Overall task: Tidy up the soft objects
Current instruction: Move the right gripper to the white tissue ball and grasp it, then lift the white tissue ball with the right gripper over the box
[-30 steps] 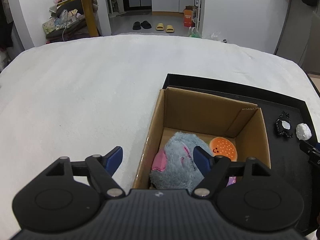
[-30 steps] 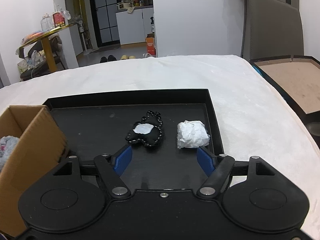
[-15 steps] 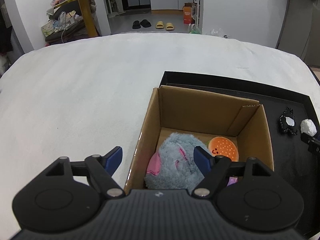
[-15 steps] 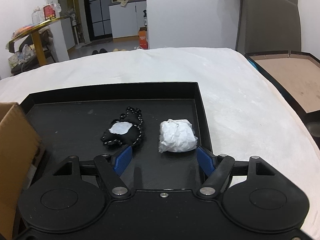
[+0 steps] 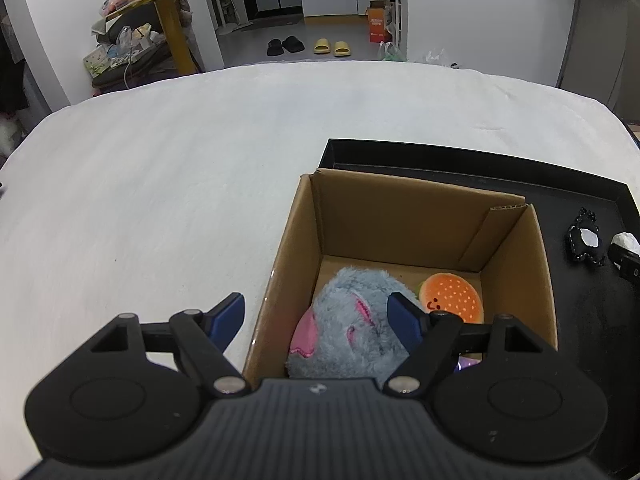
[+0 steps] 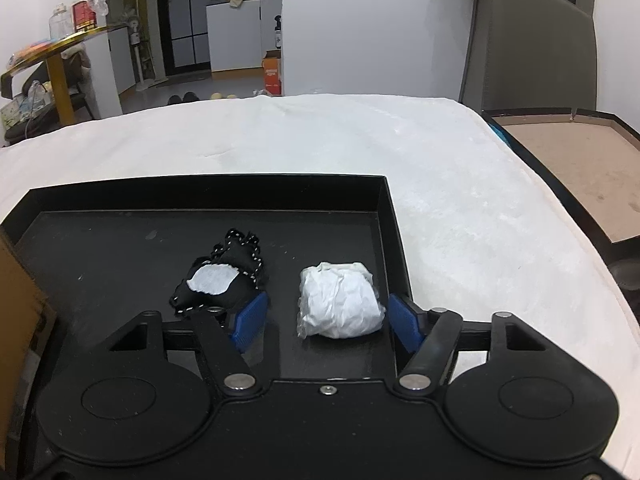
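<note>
Right gripper [image 6: 327,316] closing, white bundle [image 6: 339,300] between the blue pads, right pad just beside it, left pad apart; no firm press visible. Black pouch [image 6: 218,280] just left of and beyond the left pad, both lying in the black tray [image 6: 384,216] on the white bed [image 6: 460,200].

Left gripper [image 5: 316,316] wide, gripping nothing, over the near left wall of the box [image 5: 400,216]. Grey plush [image 5: 352,328] ahead between the fingers, burger toy [image 5: 452,296] just beyond the right pad, both inside the box.
</note>
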The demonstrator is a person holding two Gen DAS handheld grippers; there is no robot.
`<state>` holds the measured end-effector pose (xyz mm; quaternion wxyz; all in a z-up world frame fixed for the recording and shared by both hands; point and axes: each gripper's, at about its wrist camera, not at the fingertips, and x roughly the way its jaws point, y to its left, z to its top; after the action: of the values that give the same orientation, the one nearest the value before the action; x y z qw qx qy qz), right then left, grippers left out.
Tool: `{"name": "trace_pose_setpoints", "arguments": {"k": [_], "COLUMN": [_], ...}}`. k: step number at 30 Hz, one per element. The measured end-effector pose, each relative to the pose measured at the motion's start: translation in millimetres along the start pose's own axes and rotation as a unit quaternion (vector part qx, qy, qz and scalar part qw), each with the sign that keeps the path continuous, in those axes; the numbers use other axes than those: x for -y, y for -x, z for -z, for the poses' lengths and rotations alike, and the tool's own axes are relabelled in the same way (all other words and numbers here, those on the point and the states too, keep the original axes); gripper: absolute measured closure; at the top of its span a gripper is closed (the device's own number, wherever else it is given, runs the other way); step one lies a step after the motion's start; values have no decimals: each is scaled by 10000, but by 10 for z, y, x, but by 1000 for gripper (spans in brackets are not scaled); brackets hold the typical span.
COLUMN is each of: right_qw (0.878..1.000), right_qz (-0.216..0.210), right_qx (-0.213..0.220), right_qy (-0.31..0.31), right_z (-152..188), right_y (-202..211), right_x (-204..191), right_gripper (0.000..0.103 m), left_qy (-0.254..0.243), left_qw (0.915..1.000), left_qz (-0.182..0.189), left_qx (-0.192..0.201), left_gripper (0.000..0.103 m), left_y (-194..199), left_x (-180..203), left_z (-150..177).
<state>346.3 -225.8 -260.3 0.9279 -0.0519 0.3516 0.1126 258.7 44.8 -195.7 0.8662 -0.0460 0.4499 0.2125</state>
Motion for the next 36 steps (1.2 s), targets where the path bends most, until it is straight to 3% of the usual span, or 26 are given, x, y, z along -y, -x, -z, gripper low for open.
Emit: {"name": "trace_pose_setpoints", "arguments": {"k": [3,22,36], "right_qw": [9999,9995,9948], "right_qz": [76,-266,-865], "right_qx": [-44,160,529], "right_qy": [60,-57,-29], "right_z": [-13,-52,-287], "right_y": [-17,370,759], "right_x": [-4,-131,-518], "right_gripper": [59,61,61], "left_qy": [-19,160,302], "left_qw": [10000,9998,9991], "left_qz": [11,145,294], "left_qx": [29,-10,90], "left_gripper": [26,26,26], "left_y": [18,144,234], "left_x": [10,-199,-376], "left_z": [3,30,71]}}
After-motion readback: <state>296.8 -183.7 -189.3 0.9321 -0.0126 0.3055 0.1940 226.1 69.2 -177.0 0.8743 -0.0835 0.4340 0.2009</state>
